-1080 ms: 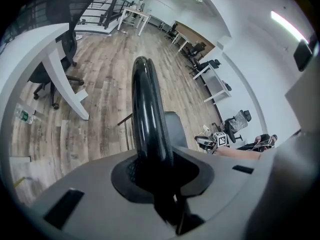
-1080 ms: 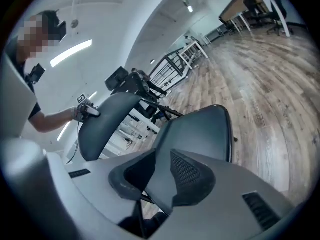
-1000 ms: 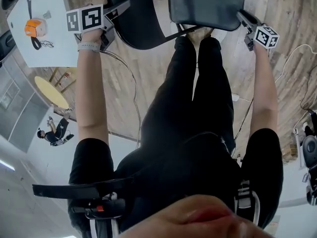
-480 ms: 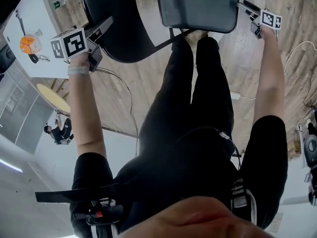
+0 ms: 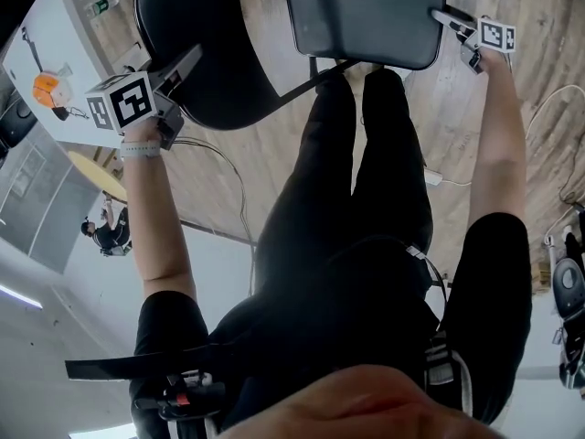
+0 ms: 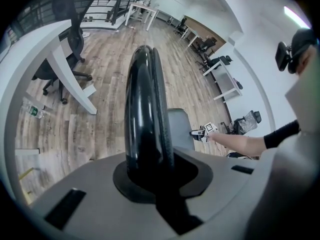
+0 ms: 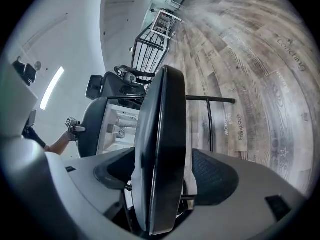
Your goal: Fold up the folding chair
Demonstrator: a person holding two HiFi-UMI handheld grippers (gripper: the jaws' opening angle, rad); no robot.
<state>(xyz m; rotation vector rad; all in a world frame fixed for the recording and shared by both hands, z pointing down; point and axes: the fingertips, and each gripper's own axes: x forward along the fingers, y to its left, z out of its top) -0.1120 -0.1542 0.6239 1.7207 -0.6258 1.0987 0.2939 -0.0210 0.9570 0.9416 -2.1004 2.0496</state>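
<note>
Black curved chair backrest (image 5: 215, 58) sits between our left gripper's (image 5: 186, 64) fingers, which are closing tight on it. Our right gripper's (image 5: 445, 16) fingers are opening, loose around the chair's grey seat (image 5: 366, 12).

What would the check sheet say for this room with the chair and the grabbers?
Surface: wooden floor.
Job's things: black backrest and grey seat; seat not yet folded up.
Clutter: orange object on a white table.
Grippers: left gripper clamps the backrest edge, jaws closing; right gripper jaws opening, seat edge loose between them.
Cables: dark cable and white cable on the floor.
Surroundings: desks, office chairs, another person far off.
</note>
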